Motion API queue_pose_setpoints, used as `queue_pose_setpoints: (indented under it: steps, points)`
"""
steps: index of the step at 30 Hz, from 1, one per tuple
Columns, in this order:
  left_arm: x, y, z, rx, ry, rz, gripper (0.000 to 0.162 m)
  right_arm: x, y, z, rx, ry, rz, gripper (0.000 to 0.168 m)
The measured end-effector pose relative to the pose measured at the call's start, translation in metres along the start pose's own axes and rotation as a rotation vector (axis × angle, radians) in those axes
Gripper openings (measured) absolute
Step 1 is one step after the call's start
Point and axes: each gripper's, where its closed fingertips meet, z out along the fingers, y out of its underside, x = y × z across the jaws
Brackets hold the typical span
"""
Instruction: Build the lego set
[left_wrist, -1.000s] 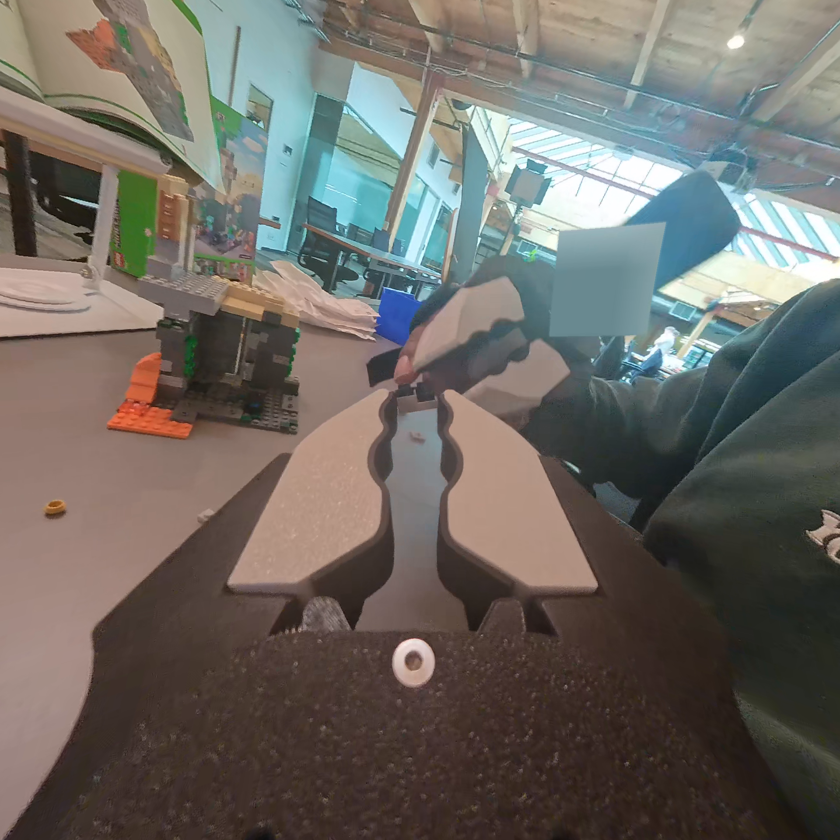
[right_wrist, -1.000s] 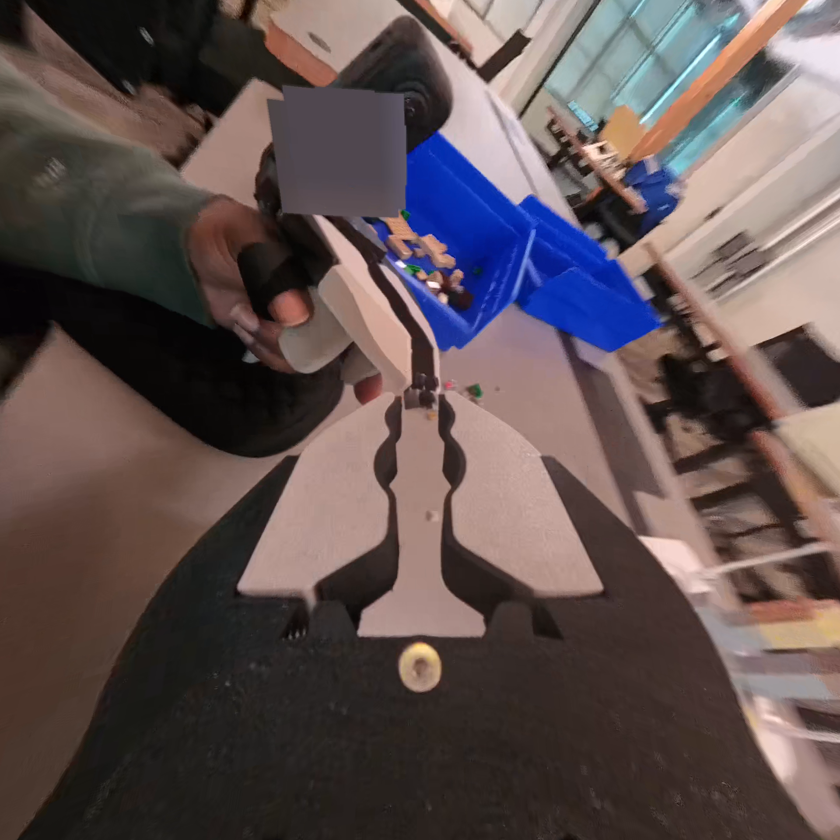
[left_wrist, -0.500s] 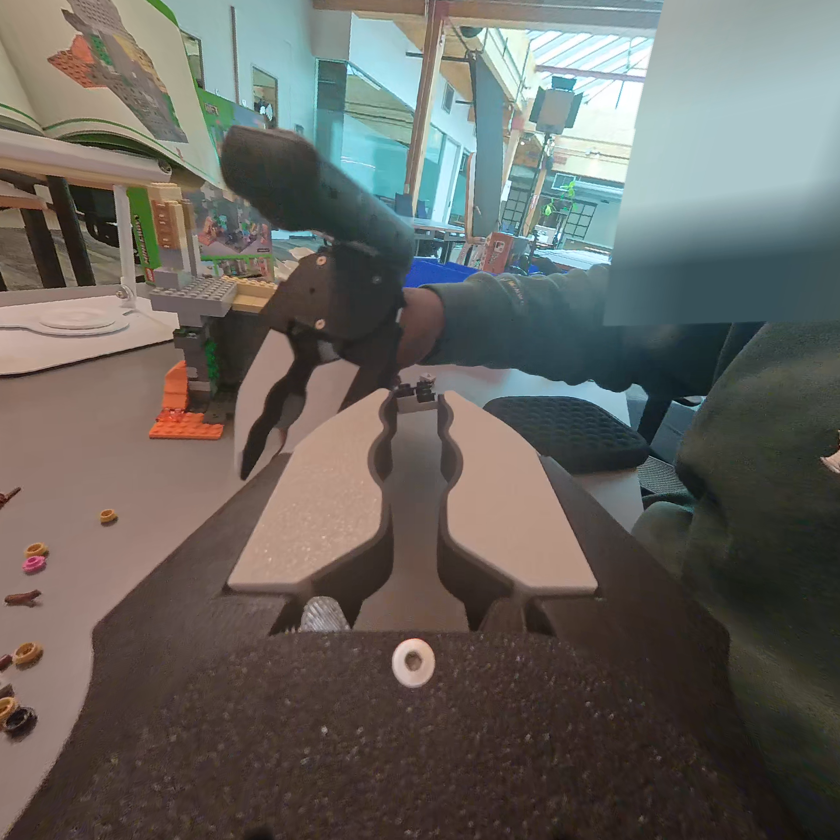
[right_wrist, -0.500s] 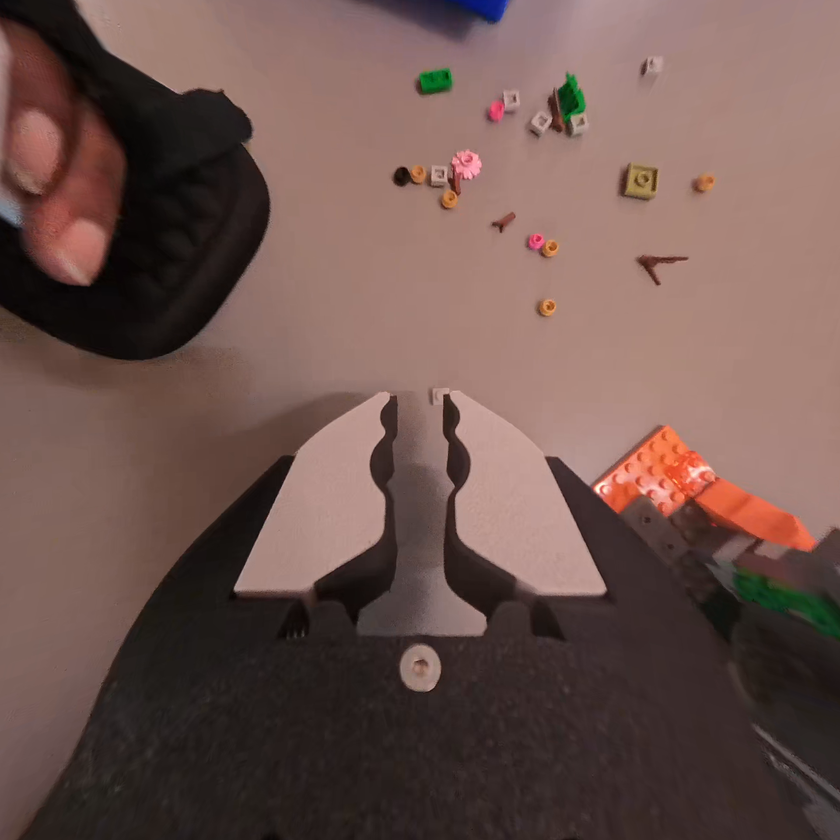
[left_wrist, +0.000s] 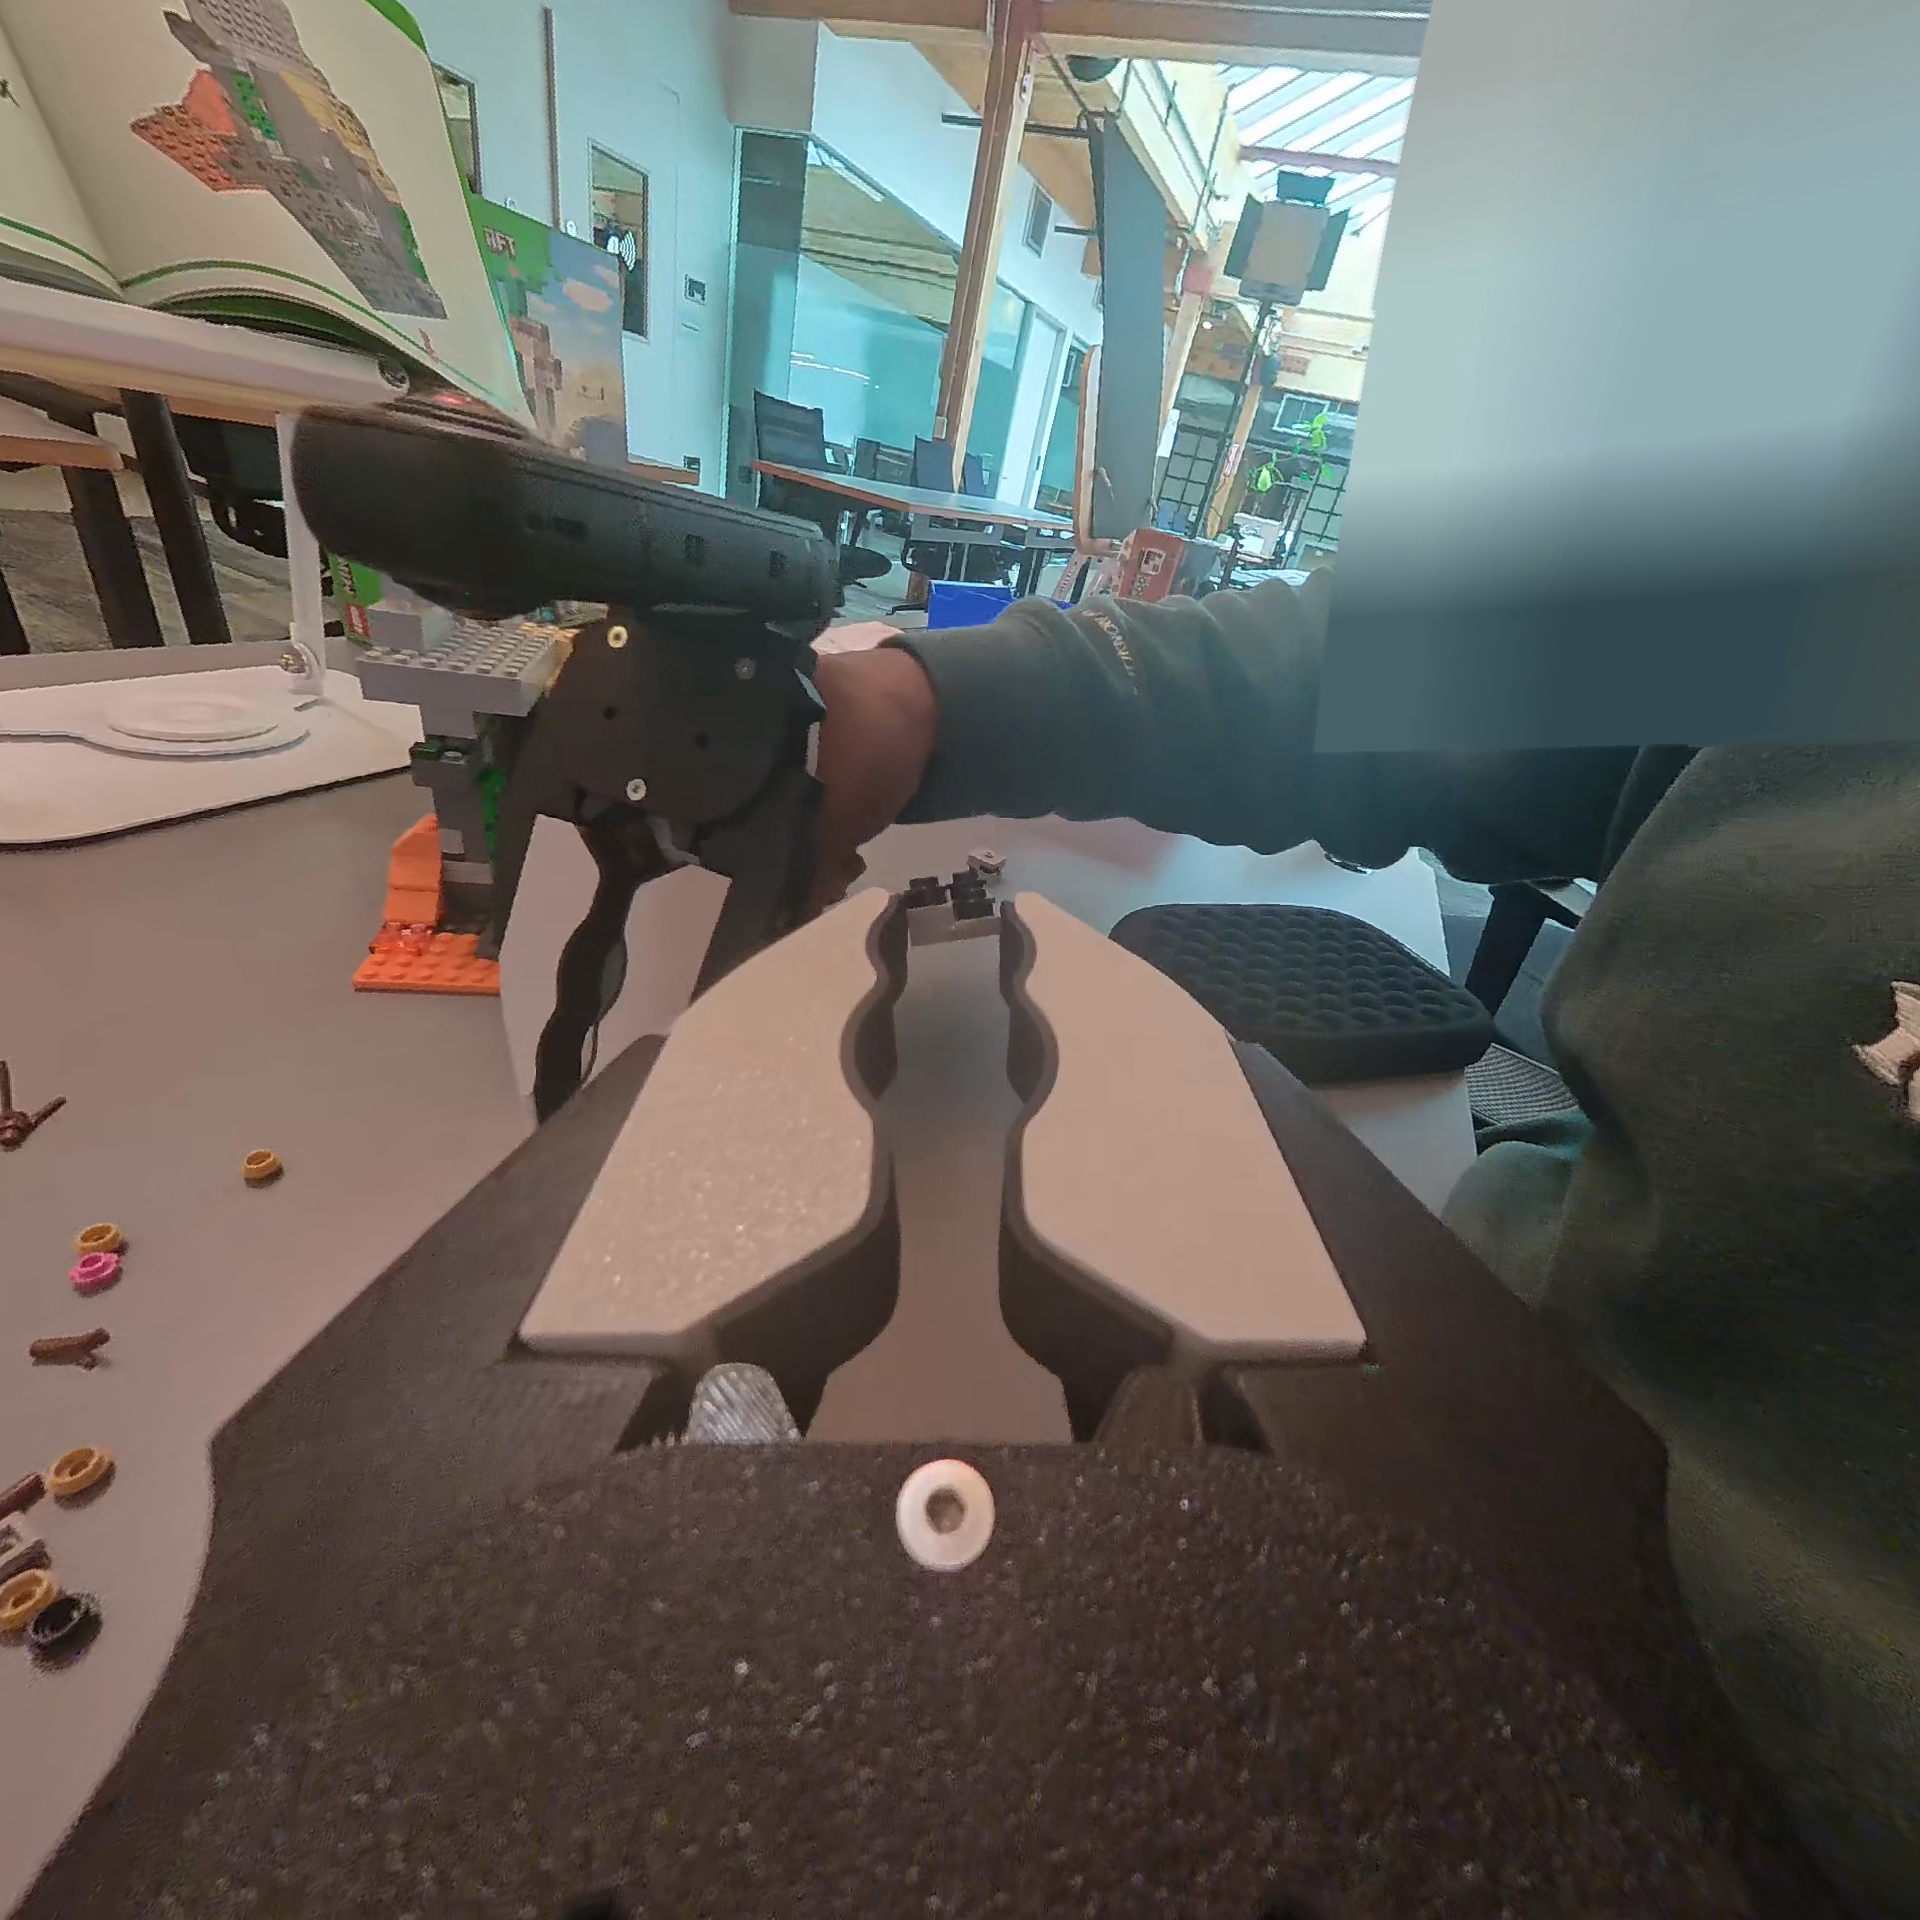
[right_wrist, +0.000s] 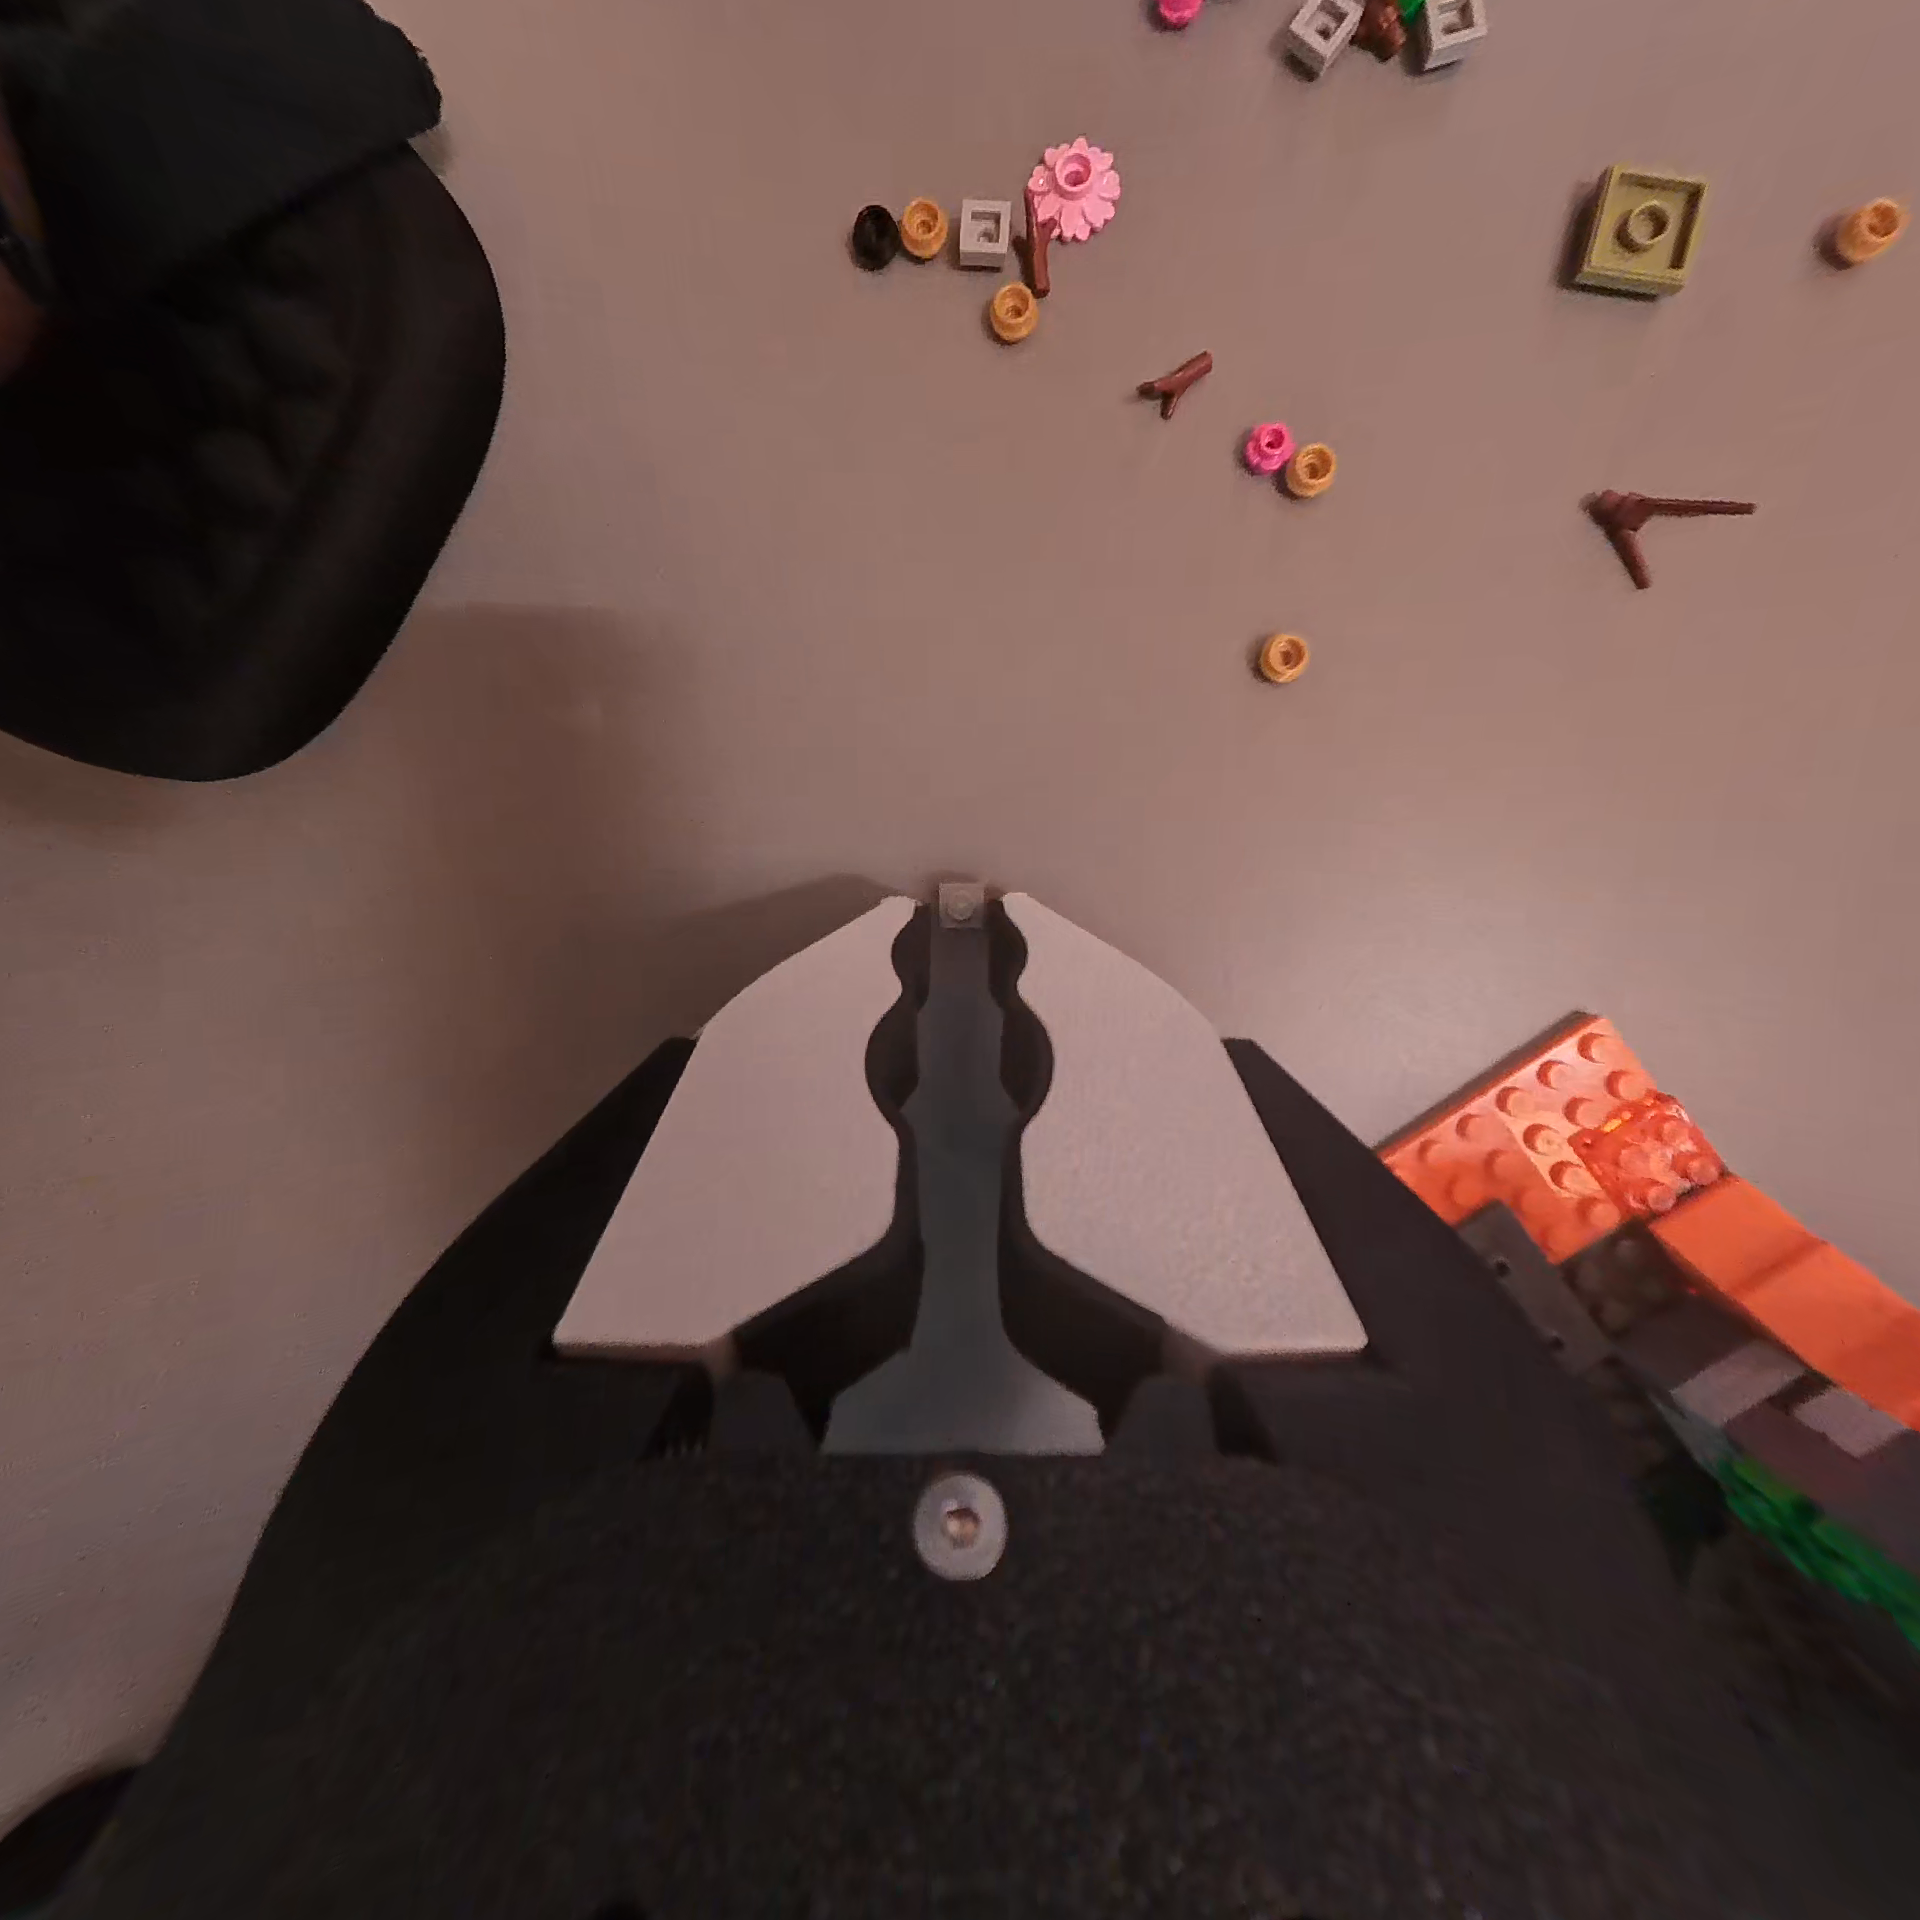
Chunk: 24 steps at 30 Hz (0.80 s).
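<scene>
Between the left gripper's (left_wrist: 954, 914) narrowly parted fingers sits a small grey-black brick cluster (left_wrist: 951, 906); the right gripper (right_wrist: 961, 906) pinches a tiny grey stud piece (right_wrist: 959, 904) above the table (right_wrist: 727, 623).

Your left gripper (left_wrist: 954, 914) has the small brick cluster (left_wrist: 951, 906) between its tips, above the table (left_wrist: 260, 997). Ahead and to its left, your right gripper (left_wrist: 623, 1018) points down in front of the build (left_wrist: 447, 831); loose pieces (left_wrist: 94, 1268) lie farther left.
</scene>
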Motion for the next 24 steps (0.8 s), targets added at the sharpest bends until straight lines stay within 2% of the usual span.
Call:
queue_pose_setpoints:
  steps: [6,10,15,20,24]
  points:
    - [-0.001,0.001,0.000,-0.005,-0.004,0.001,0.016,0.001,0.000,0.000,-0.011,0.001,-0.057,0.007]
    - [-0.001,0.001,0.001,-0.007,-0.006,-0.001,0.016,-0.006,-0.003,-0.010,0.043,0.001,-0.084,0.006]
    - [-0.004,0.002,0.000,-0.006,-0.020,-0.013,0.016,-0.035,-0.027,-0.056,0.204,-0.057,-0.145,0.007]
    - [-0.003,0.002,0.001,-0.009,-0.024,0.002,0.016,-0.083,-0.057,-0.115,0.341,-0.207,-0.220,0.007]
    - [-0.001,0.002,0.002,-0.012,-0.024,0.029,0.016,-0.111,-0.065,-0.123,0.321,-0.263,-0.277,0.007]
